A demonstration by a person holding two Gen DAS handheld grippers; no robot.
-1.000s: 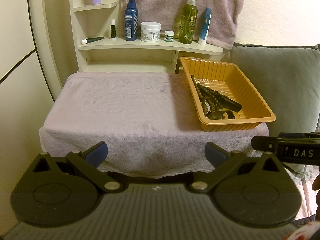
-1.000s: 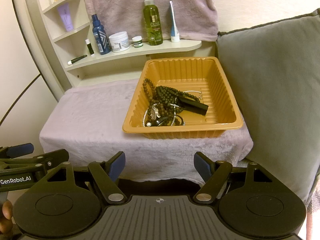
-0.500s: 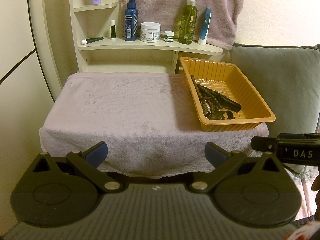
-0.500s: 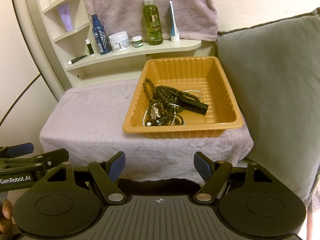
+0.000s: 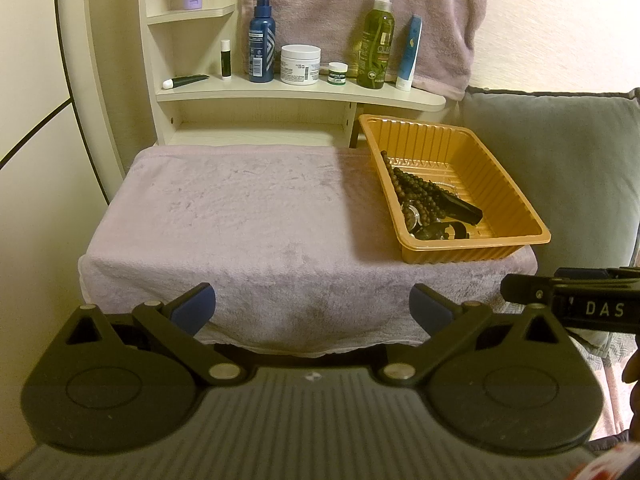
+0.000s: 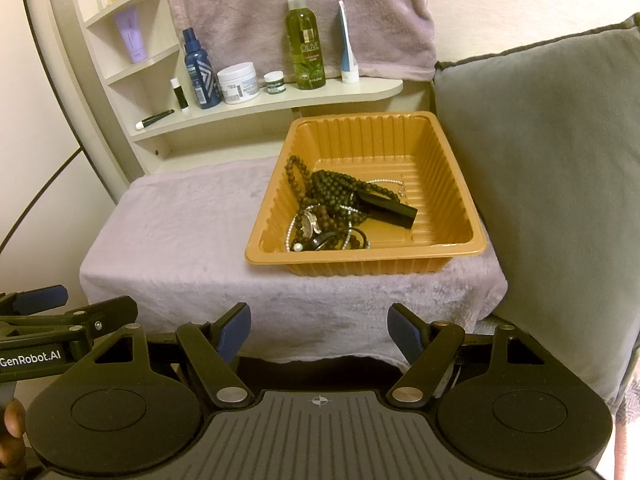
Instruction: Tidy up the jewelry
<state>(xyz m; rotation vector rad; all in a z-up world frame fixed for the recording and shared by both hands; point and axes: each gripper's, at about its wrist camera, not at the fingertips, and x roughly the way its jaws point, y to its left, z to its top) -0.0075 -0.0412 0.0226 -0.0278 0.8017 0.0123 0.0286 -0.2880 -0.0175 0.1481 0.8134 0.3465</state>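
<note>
**Nothing shifted since a second ago: both tongs parked, jewelry in its tray**

Unchanged against the earlier pictures: same tray position, same tangle, same gripper poses.

Left gripper (image 5: 312, 306) held short of the front edge of the towel-covered table (image 5: 248, 216), blue pads spread wide, only air between them, gripping nothing. Right gripper (image 6: 319, 330) likewise held off the front edge, nearer the right-hand side, pads apart and empty. Seen from the left wrist, the side of the right tool pokes in at the right margin; seen from the right wrist, the left tool pokes in at the left margin, with fingertips of the person's hand (image 6: 12, 432) at the bottom left corner.

Orange tray (image 6: 460, 208) resting on the table's right half, its far end close to the back edge, its near rim set back from the front edge. Inside, toward the tray's left and near walls: dark bead necklace (image 6: 332, 192) in a heap, black bar-shaped piece (image 6: 390, 208) lying slantwise just right of the beads, thin pearl strand (image 6: 290, 232) and a small silver piece mixed in below. Other half of the tray floor bare.

Left half of the table bare towel. Grey cushion (image 6: 540, 160) pressed against the right edge. Shelf (image 5: 280, 94) behind the back edge, carrying a blue bottle (image 5: 261, 40), a white jar (image 5: 300, 64) and a green spray bottle (image 5: 376, 44), all upright.
</note>
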